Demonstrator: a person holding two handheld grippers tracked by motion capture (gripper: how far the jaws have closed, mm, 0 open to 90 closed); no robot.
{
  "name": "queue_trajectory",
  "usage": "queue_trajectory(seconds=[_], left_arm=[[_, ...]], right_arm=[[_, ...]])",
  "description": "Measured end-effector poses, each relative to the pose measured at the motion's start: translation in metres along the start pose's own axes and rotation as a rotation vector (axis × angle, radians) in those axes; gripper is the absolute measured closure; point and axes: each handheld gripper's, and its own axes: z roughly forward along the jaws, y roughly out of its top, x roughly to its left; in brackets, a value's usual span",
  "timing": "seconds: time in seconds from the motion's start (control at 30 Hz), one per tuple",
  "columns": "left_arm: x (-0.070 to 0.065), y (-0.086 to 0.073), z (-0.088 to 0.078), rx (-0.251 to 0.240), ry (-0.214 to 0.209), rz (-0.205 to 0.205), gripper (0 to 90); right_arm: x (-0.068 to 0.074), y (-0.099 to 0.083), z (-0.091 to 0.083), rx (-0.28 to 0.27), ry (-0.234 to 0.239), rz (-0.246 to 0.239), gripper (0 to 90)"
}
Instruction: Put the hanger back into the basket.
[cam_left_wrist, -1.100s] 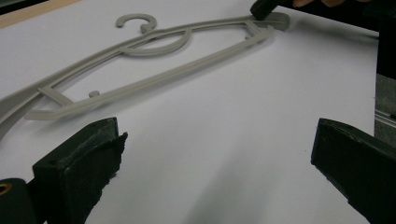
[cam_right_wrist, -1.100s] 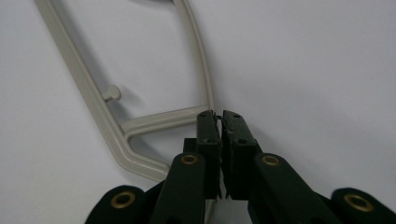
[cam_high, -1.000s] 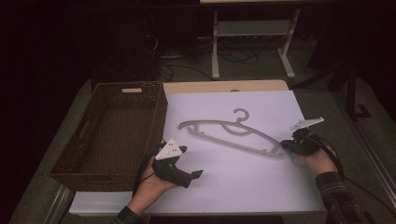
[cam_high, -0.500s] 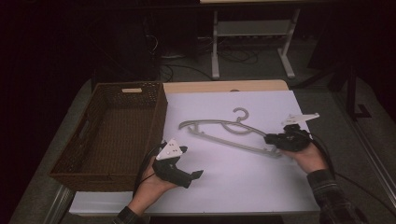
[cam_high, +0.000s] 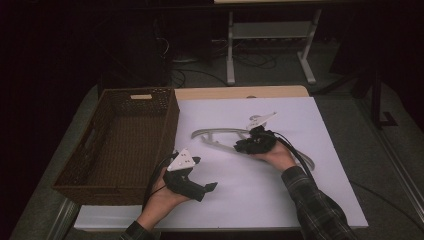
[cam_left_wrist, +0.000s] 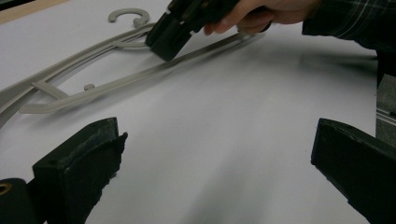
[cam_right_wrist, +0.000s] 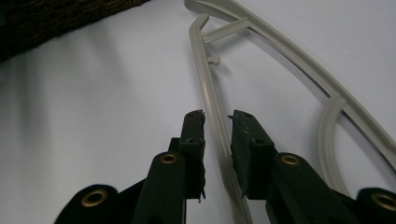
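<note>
Grey hanger (cam_high: 220, 135): flat on white bench (cam_high: 330, 165), centre, right of wicker basket (cam_high: 120, 140). Right hand-held gripper (cam_right_wrist: 217, 122): jaws just been opening, straddling hanger's lower bar, pads not pressing. Left hand-held gripper (cam_left_wrist: 215, 158): released, wide apart, resting near bench's near-left edge, beside basket.

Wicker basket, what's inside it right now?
The wicker basket looks empty in the high view: only its woven floor shows. The floor just behind its near wall is hidden. The hanger lies beside it on the white sheet.
</note>
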Motion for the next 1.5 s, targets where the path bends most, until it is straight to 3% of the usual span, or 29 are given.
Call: queue_trajectory(seconds=[0.13, 0.17, 0.37, 0.57, 0.7, 0.8, 0.87, 0.97, 1.0, 1.03, 1.23, 1.5], left_arm=[[0.000, 0.000, 0.000, -0.001, 0.000, 0.000, 1.4], [0.000, 0.000, 0.000, -0.003, -0.001, -0.002, 1.4], [0.000, 0.000, 0.000, 0.001, -0.001, 0.000, 1.4], [0.000, 0.000, 0.000, -0.001, 0.002, 0.000, 1.4], [0.000, 0.000, -0.001, -0.001, 0.003, 0.002, 1.4], [0.000, 0.000, 0.000, 0.001, 0.003, 0.001, 1.4], [0.000, 0.000, 0.000, -0.001, 0.001, 0.001, 1.4], [0.000, 0.000, 0.000, 0.000, 0.000, 0.000, 1.4], [0.000, 0.000, 0.000, 0.000, 0.000, 0.000, 1.4], [0.000, 0.000, 0.000, 0.000, 0.000, 0.000, 1.4], [-0.001, -0.001, 0.001, 0.004, 0.002, 0.001, 1.4], [0.000, -0.001, 0.000, 0.007, 0.003, 0.001, 1.4]], right_arm=[[0.000, 0.004, 0.019, 0.030, 0.010, -0.013, 74.4], [-0.001, 0.004, 0.021, 0.036, 0.006, -0.013, 78.4], [0.002, 0.001, 0.022, 0.052, 0.039, -0.022, 79.4], [0.024, -0.003, 0.017, 0.094, 0.123, -0.108, 79.6], [0.039, -0.010, 0.009, 0.088, 0.205, -0.137, 83.9], [0.047, -0.012, 0.006, 0.095, 0.218, -0.161, 83.7], [0.049, -0.013, -0.001, 0.070, 0.201, -0.154, 83.7], [0.049, -0.017, -0.020, 0.023, 0.128, -0.115, 89.9], [0.049, -0.017, -0.020, 0.023, 0.128, -0.115, 89.9], [0.047, -0.025, -0.035, 0.004, 0.082, -0.091, 90.0], [0.042, -0.053, -0.065, 0.012, -0.001, -0.052, 90.0], [0.037, -0.065, -0.064, 0.049, -0.039, -0.044, 90.0]])
